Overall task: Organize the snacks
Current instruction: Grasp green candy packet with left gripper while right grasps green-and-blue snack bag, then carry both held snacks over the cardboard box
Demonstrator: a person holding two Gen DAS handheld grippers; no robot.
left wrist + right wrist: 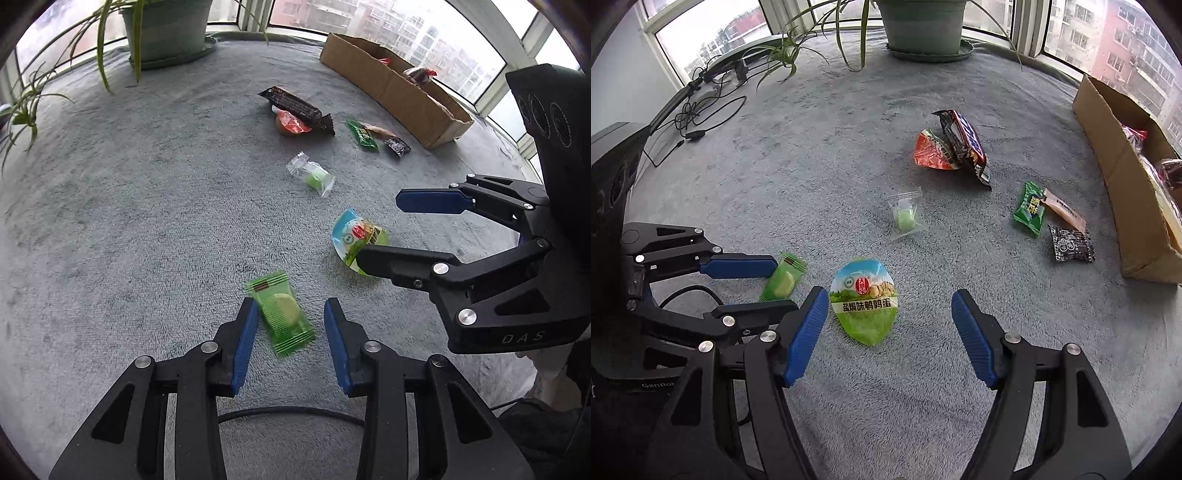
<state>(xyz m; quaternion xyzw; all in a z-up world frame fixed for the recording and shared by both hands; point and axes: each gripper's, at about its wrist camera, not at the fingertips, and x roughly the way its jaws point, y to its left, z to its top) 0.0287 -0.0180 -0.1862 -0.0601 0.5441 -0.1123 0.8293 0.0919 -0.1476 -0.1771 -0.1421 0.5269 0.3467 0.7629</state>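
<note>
Below, the open left gripper (290,314) straddled a green translucent candy wrapper (281,313) lying lengthwise between its jaws on the grey tabletop (129,221); the right gripper (890,310), equally open, hovered beside the oval quail-egg packet (864,301).

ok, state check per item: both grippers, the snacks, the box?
left gripper: open, jaws either side of green wafer pack, not closed on it
right gripper: open, over egg pouch
egg pouch: flat on the cloth, sealed
clear candy wrapper: loose, sealed
chocolate bar: lying on the red packet
cardboard box: open, some snacks inside
</note>
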